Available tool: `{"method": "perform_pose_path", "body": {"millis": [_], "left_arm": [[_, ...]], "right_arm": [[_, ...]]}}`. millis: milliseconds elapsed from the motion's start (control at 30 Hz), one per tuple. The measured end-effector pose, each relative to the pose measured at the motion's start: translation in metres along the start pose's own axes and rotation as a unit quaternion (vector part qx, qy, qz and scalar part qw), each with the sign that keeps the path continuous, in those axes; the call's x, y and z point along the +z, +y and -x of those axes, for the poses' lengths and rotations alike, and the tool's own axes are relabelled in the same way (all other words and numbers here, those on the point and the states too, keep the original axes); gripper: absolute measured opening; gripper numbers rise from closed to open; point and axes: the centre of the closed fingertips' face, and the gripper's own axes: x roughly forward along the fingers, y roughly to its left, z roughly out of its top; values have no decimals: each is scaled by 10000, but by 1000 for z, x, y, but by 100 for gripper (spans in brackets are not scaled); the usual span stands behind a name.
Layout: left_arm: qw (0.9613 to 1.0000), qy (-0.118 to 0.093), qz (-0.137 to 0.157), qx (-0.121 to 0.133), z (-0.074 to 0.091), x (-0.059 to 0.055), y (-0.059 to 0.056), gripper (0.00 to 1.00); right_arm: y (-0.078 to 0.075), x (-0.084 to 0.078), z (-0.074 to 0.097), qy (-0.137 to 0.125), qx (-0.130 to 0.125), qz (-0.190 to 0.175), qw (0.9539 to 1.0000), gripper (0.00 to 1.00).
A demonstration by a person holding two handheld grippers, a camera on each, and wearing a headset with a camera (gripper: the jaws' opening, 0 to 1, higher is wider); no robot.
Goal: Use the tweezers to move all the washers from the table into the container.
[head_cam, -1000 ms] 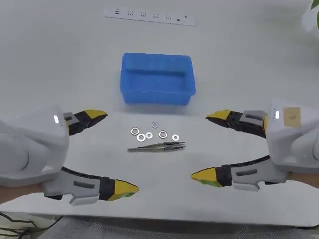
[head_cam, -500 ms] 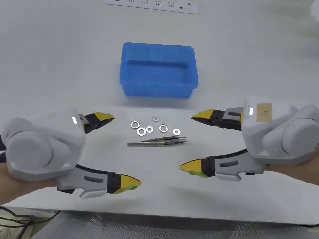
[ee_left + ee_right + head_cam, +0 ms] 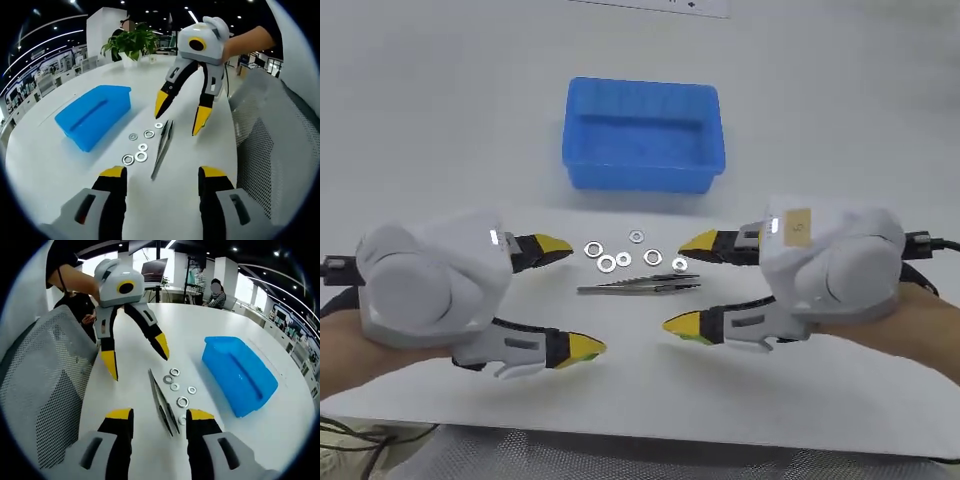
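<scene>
Open-plan office or lab hall: a long white bench (image 3: 430, 130) runs beneath a dark ceiling hung with strip lights (image 3: 52, 36) and spotlights (image 3: 235, 248). A white column (image 3: 102, 27) rises at the far side. A potted plant (image 3: 131, 44) stands on the bench, a mesh-backed office chair (image 3: 42, 380) sits at its edge, and a person (image 3: 214, 296) is seated beyond, near a monitor (image 3: 155, 271).

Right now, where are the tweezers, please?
In the head view, the tweezers lie between the left gripper and the right gripper, just below the washers.
</scene>
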Motion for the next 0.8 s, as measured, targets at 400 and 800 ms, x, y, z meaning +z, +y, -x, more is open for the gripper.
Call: {"method": "perform_pose_path", "body": {"millis": [400, 800], "left_arm": [[9987, 369, -260, -214, -7, -8, 3, 40], [9966, 534, -504, -364, -18, -4, 7, 28]], "right_arm": [[-5, -5, -16, 294, 185, 171, 9993, 24], [1, -4, -20, 418, 330, 361, 9979, 11]]}}
